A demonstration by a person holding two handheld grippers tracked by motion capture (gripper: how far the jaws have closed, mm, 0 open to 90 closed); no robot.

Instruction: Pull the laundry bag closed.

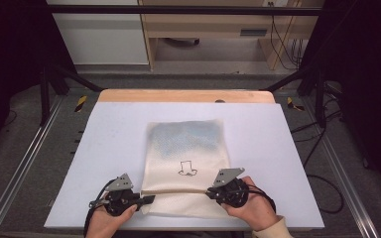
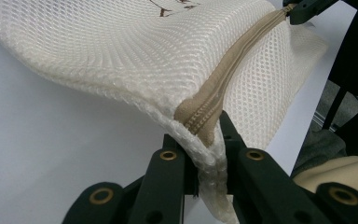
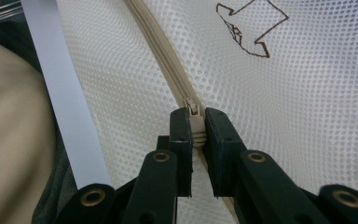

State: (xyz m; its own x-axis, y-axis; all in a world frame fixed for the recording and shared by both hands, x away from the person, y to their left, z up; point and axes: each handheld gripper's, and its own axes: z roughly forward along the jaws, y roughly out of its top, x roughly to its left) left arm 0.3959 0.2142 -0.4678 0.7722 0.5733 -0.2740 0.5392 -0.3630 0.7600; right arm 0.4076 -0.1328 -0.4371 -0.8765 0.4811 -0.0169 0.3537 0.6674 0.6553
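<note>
The mesh bag [image 1: 186, 166] lies mid-table (its far part greyish), the left gripper [image 1: 148, 200] clamped on its near-left zipper [image 1: 176, 190] end and the right gripper [image 1: 212, 192] pinching the pull [image 3: 195, 122] at the right, so zipping looks about done.

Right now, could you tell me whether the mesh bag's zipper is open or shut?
Shut: the zipper runs closed along the mesh bag.
</note>
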